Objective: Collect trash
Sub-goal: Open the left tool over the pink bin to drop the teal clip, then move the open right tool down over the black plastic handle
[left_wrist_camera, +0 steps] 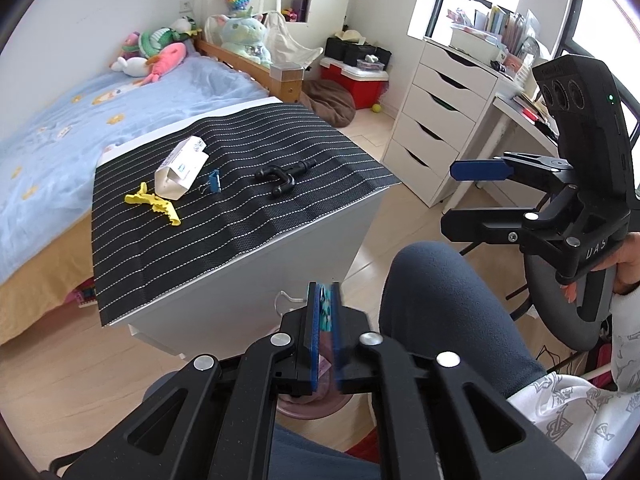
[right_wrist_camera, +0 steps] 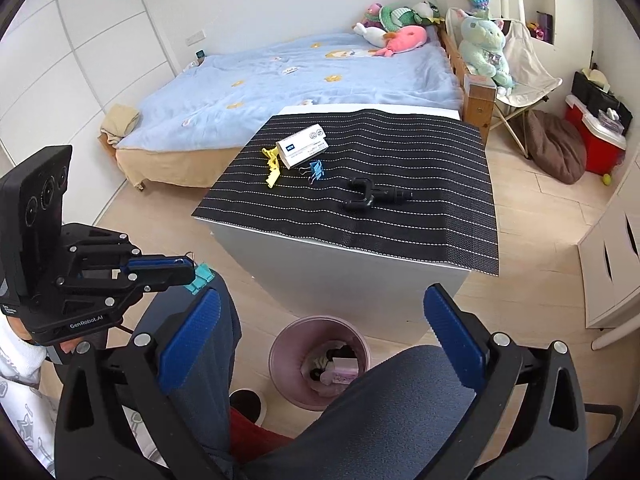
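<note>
My left gripper [left_wrist_camera: 325, 300] is shut on a small teal clip [left_wrist_camera: 327, 307]; the right wrist view shows that clip [right_wrist_camera: 201, 277] sticking out of the left gripper [right_wrist_camera: 188, 272] above my knee. My right gripper [right_wrist_camera: 320, 320] is open and empty above a pink trash bin [right_wrist_camera: 280, 344] on the floor; it also shows in the left wrist view [left_wrist_camera: 452, 196]. On the striped black mat [right_wrist_camera: 420, 216] lie a white carton [right_wrist_camera: 303, 149], a yellow clip [right_wrist_camera: 272, 168], a blue binder clip [right_wrist_camera: 317, 170] and a black Y-shaped part [right_wrist_camera: 370, 196].
The mat covers a white cabinet [right_wrist_camera: 340, 268] beside a blue bed [right_wrist_camera: 280, 80]. The bin holds several scraps. My legs [right_wrist_camera: 380, 400] flank the bin. A white drawer unit [left_wrist_camera: 432, 128] and desk stand to the right.
</note>
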Tool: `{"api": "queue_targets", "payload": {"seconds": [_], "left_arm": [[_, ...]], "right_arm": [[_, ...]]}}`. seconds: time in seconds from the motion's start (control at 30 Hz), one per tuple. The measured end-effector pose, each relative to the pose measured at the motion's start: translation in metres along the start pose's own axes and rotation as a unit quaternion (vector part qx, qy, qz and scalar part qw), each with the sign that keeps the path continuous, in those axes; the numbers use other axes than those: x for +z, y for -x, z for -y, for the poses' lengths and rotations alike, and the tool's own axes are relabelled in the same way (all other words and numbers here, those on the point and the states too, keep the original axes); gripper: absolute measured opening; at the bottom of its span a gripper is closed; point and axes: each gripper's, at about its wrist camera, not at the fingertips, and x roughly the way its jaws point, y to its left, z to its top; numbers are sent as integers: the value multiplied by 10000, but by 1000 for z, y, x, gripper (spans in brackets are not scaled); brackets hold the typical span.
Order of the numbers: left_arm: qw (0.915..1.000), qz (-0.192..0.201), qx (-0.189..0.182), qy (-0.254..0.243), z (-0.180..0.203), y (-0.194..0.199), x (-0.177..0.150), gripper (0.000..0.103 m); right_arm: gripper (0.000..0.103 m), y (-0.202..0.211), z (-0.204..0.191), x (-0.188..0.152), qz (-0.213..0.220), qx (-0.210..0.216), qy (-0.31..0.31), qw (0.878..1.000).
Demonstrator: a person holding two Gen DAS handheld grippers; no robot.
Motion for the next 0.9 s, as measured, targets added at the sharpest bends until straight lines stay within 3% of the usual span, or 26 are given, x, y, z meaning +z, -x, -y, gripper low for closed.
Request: {"api": "queue_targets", "payload": {"seconds": [0.03, 0.07, 0.1, 0.17, 0.2, 0.4, 0.9], "left_arm": [[10000, -19, -11, 0, 0, -1, 0, 14], [10000, -28, -6, 6, 0, -2, 0, 31], [10000, -15, -16, 53, -2, -2, -1, 60], [9997, 94, -48, 200, -5, 0, -1, 85], [9995, 150, -9, 266, -8, 2, -1, 90], [9983, 212, 337, 423, -16, 2, -3, 95], [9950, 367, 585, 720, -38, 6, -3, 95]], "right_arm": [[100, 0, 0, 0, -1, 4, -2, 10000], [100, 0, 0, 0, -3, 10, -3, 10000], [100, 0, 0, 1, -6, 19, 0, 10000], [100, -1, 0, 1, -10, 28, 10, 10000], [100, 0, 0, 1, -6, 30, 10, 10000], [100, -3, -2, 1, -55, 10, 38, 10000], [100, -9, -5, 1, -102, -45, -4, 9999]]}}
